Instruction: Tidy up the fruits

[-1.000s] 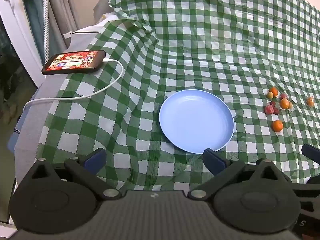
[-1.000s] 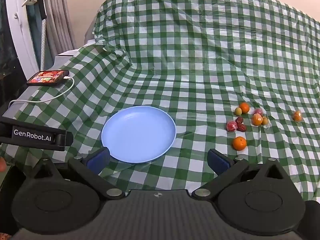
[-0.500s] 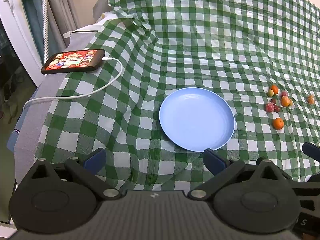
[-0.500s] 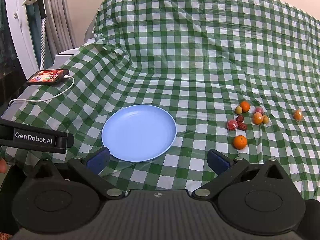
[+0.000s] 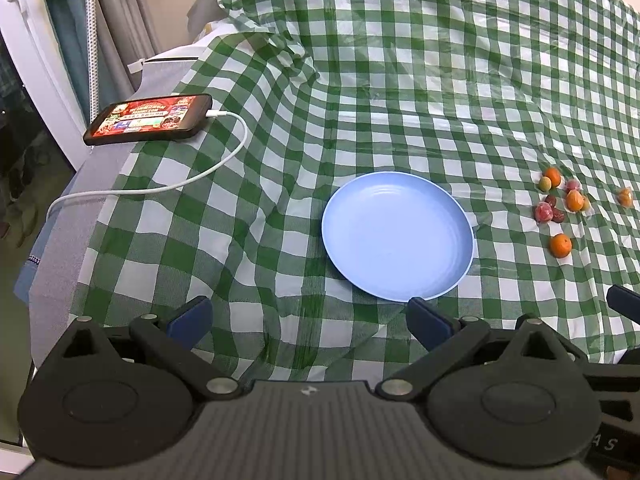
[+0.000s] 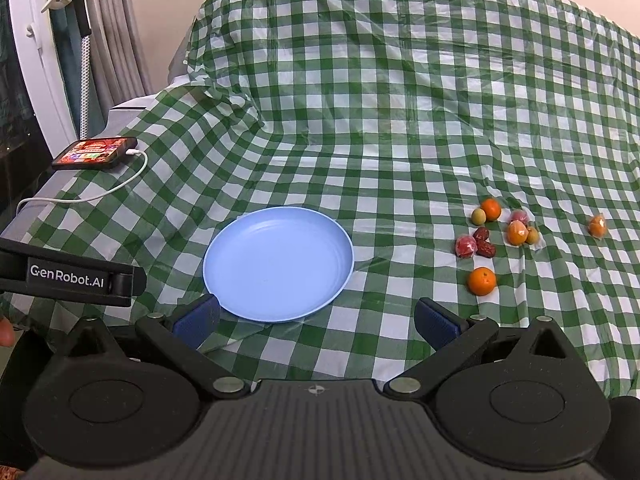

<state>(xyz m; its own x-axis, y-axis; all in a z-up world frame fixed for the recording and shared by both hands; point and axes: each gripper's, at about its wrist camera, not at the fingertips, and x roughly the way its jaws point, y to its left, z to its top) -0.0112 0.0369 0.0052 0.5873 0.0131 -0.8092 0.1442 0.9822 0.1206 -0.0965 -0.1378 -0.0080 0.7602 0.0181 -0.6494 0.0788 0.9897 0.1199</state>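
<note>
Fruits beside bare blue plate

Surface: a bed under a green-and-white checked cloth, wrinkled, rising toward the back.
Plate: a blue plate, bare, near the front, middle of the cloth.
Fruits: a cluster of small fruits right of the plate, apart from it; one orange nearest the front, another off to the right.
Phone: a lit phone at the left edge, a white cable plugged in and trailing over the cloth.
</note>
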